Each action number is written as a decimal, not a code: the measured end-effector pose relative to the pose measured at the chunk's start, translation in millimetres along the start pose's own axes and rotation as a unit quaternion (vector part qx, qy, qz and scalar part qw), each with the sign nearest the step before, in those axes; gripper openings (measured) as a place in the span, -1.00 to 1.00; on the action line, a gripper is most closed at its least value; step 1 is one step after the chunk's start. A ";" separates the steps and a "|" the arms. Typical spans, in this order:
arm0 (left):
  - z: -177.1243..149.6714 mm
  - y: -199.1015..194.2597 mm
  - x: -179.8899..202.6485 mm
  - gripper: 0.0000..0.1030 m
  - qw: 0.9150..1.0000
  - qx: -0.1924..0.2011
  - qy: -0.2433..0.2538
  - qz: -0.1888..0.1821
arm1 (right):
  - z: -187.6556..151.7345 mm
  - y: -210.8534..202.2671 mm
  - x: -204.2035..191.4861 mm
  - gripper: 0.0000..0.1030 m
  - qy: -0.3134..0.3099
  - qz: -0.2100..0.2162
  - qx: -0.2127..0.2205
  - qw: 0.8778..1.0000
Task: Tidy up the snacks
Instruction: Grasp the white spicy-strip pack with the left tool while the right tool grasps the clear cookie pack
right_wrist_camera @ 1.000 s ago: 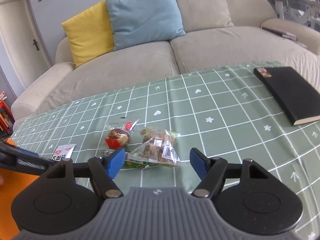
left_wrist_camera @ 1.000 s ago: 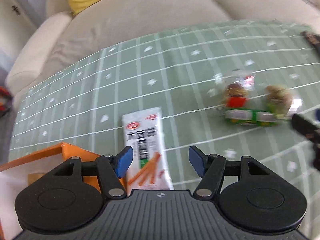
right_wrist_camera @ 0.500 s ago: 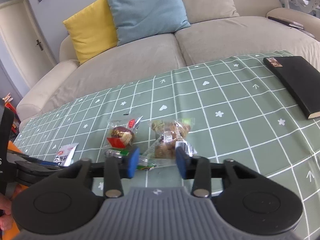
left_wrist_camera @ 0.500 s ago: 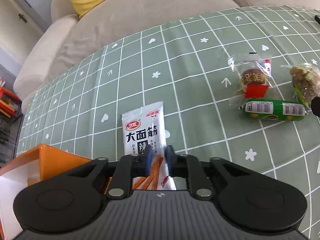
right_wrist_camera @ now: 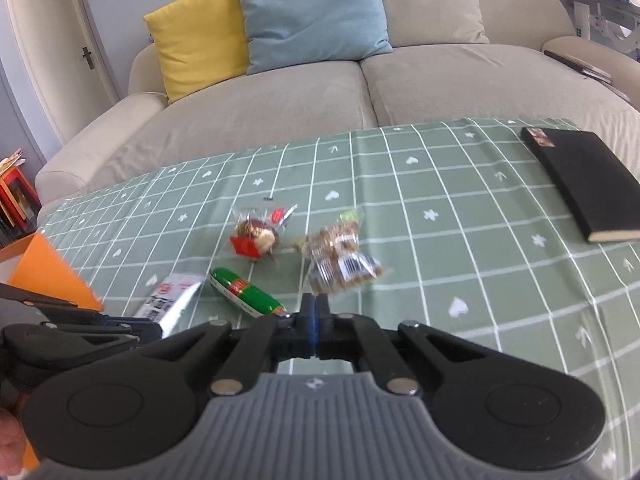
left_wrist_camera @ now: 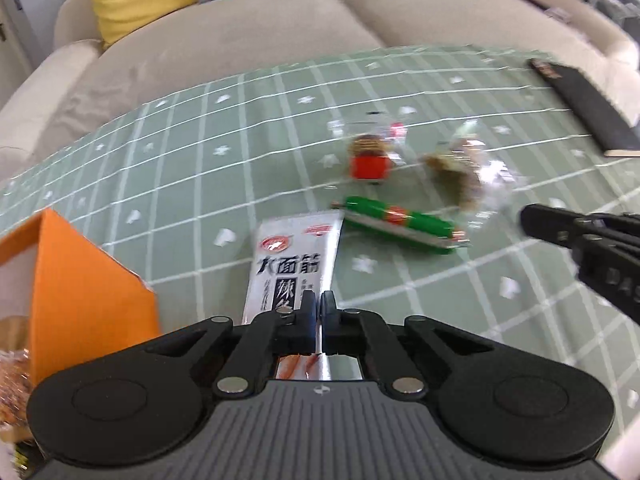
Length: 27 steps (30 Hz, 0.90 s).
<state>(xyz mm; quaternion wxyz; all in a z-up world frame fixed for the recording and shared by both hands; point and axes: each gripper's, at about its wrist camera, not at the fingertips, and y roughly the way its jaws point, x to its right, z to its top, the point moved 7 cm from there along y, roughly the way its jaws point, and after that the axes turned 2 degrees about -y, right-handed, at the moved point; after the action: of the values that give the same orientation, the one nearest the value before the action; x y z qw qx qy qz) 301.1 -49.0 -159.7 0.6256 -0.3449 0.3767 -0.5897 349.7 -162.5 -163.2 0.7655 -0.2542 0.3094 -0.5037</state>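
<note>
On the green-checked counter (right_wrist_camera: pixel 460 216), my orange box (left_wrist_camera: pixel 92 276) waits at left. Three snacks lie loose (sausage (right_wrist_camera: pixel 244 292), nut bag (right_wrist_camera: pixel 340 264), chestnut pack (right_wrist_camera: pixel 256 236)). My left tool (left_wrist_camera: pixel 318 312) pinches the white strip packet (left_wrist_camera: pixel 296 260); my right tool (right_wrist_camera: pixel 315 316) is closed, apparently empty.

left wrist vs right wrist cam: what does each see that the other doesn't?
Only the left wrist view shows gold-wrapped snacks inside the open orange box, plus the printed face of the white spicy-strip packet clamped in the shut left gripper.

Only the right wrist view shows the white door, the red shelf, and the whole yellow cushion and blue cushion.

Both show the green sausage stick, red-cupped wrapped cake, clear bag of brown nuggets, black notebook, beige sofa and green checked tablecloth.
</note>
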 end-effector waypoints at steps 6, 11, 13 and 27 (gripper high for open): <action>-13.0 -10.9 13.6 -0.84 0.999 0.019 0.006 -0.029 | -5.4 -14.1 6.1 -0.99 0.010 0.006 0.006 1.000; -10.3 -13.2 4.7 0.53 0.999 0.032 -0.012 -0.003 | -0.3 -7.4 6.1 -0.10 0.011 0.016 0.016 1.000; -9.7 -7.1 4.1 0.54 1.000 0.026 -0.011 0.011 | 4.6 -3.5 6.5 -0.03 -0.003 0.008 0.030 1.000; -13.2 22.1 -5.1 0.70 0.999 0.006 -0.037 0.020 | 9.6 52.4 20.8 0.28 -0.028 -0.020 0.029 0.999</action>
<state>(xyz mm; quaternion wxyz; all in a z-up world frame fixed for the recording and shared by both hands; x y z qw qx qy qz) 300.0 -42.2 -185.0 0.6529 -0.3554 0.3564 -0.5660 395.1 -162.0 -197.9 0.7710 -0.2518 0.2676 -0.5202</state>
